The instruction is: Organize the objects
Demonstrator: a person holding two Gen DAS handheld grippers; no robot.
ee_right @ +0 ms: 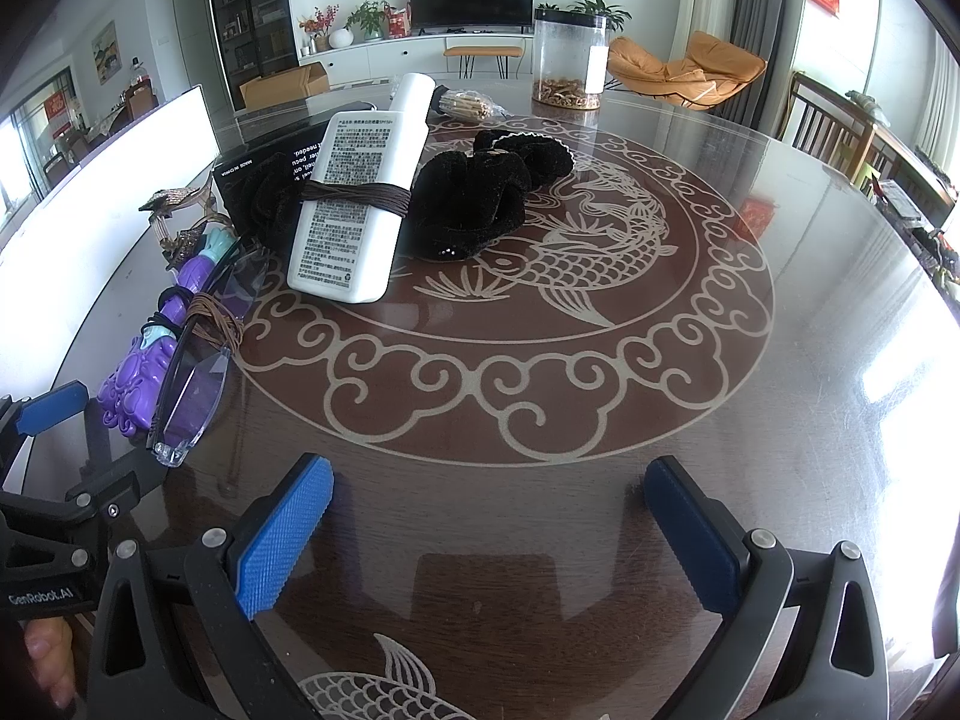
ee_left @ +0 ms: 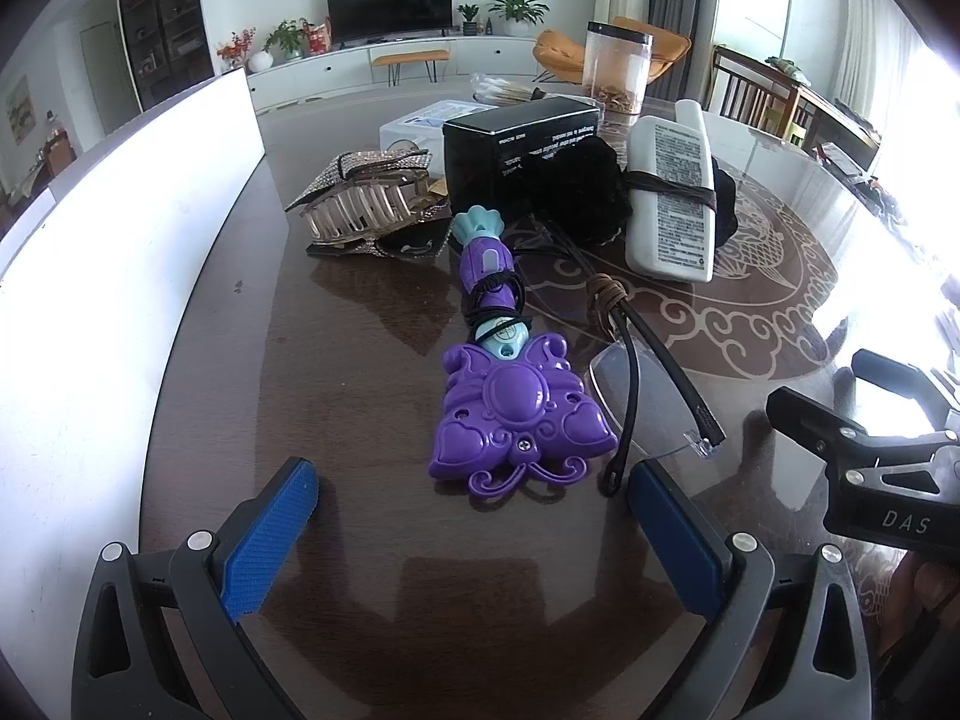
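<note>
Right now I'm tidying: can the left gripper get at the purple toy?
Probably yes. The left gripper is open with the purple toy straight ahead on bare table; only the glasses lie close beside it.

Left tool (ee_left: 474, 516): jaws spread, bare surface (ee_left: 360, 360) between them. Directly ahead lies the purple toy (ee_left: 516, 414), with glasses (ee_left: 648, 396) just beside it on the right. A white panel (ee_left: 120, 252) closes the left flank. Behind the toy, a hair claw (ee_left: 360, 210), black box (ee_left: 516, 150), white bottle (ee_left: 672, 192) and jar (ee_left: 618, 66) bar the far side.

Right tool (ee_right: 489, 531): jaws spread; open surface (ee_right: 750, 390) ahead and rightward. Scrunchies (ee_right: 480, 198) and the bottle stand ahead to the left.
</note>
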